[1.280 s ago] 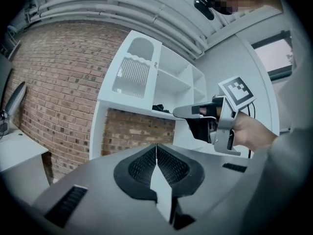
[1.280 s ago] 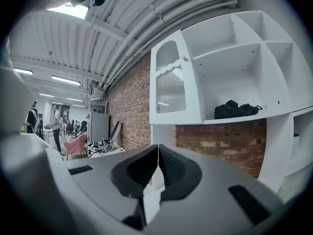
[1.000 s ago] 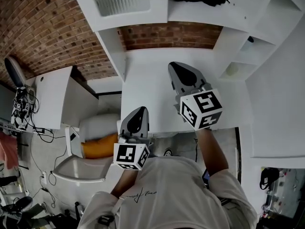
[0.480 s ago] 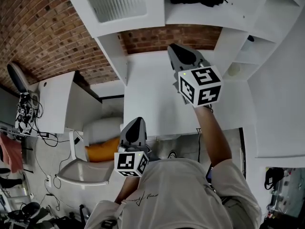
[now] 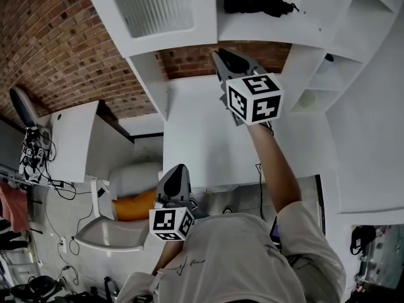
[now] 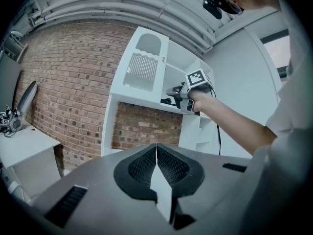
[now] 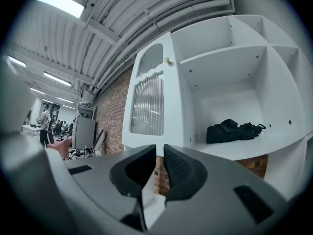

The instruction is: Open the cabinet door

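The white cabinet door (image 5: pixel 154 8) with its ribbed glass panel is at the top left in the head view, shut against the shelf unit. In the right gripper view the door (image 7: pixel 149 99) fills the middle, with a small knob (image 7: pixel 167 60) near its upper right edge. My right gripper (image 5: pixel 222 57) is raised at arm's length below the door's right edge, apart from it; its jaws (image 7: pixel 159 153) are shut on nothing. My left gripper (image 5: pixel 177 170) hangs low near my body, jaws (image 6: pixel 156 148) shut and empty. In the left gripper view the right gripper (image 6: pixel 177 93) is in front of the shelves.
A black bag (image 5: pixel 255 3) lies in the open shelf compartment right of the door. More open white compartments (image 5: pixel 315 84) stand at the right. Below is a white desk top (image 5: pixel 208 137), with a chair and an orange cushion (image 5: pixel 136 204) at the left, beside a white side table (image 5: pixel 69 137).
My right gripper has moved up and away from me, toward the cabinet's lower edge. The left gripper has sunk a little toward my body. Both stay shut.
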The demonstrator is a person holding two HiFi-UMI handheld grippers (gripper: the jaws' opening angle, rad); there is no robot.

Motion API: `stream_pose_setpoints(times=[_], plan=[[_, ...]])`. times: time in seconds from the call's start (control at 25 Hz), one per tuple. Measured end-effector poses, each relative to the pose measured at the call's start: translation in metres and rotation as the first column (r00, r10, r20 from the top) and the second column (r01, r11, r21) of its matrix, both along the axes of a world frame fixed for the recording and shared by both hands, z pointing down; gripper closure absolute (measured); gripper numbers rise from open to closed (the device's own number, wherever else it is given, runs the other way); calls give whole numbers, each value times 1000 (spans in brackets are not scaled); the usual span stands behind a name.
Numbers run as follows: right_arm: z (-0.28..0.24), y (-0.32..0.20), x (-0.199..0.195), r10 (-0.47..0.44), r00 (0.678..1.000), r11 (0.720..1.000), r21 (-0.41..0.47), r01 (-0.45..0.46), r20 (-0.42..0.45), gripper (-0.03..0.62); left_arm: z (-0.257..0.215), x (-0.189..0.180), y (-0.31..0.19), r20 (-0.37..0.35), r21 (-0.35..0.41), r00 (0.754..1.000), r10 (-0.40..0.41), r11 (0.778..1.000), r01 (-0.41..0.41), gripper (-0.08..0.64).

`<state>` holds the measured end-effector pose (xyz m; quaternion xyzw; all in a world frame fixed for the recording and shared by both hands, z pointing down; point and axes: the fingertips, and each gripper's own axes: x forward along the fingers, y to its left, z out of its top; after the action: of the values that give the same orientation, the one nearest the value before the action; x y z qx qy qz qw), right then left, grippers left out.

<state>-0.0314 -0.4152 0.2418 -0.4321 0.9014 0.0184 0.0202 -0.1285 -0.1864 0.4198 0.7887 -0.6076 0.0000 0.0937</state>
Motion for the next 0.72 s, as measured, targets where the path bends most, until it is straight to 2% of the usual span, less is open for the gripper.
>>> stream_pose_setpoints(times=[0.08, 0.16, 0.48, 0.72], plan=[[-3, -9, 0, 8, 1000, 1000, 5, -8, -10, 561, 1, 1, -1, -2, -4, 1000, 6, 1000, -6, 543], [-3, -17, -3, 1, 1000, 1000, -4, -1, -11, 467, -1, 0, -1, 3, -6, 1000, 7, 1000, -7, 543], [6, -51, -5, 42, 999, 998, -37, -42, -17, 448, 3, -7, -5, -13, -6, 1000, -6, 1000, 6, 543], [8, -69, -9, 63, 997, 997, -47, -65, -43, 423, 4, -1, -14, -30, -6, 999, 15, 1000, -15, 543]])
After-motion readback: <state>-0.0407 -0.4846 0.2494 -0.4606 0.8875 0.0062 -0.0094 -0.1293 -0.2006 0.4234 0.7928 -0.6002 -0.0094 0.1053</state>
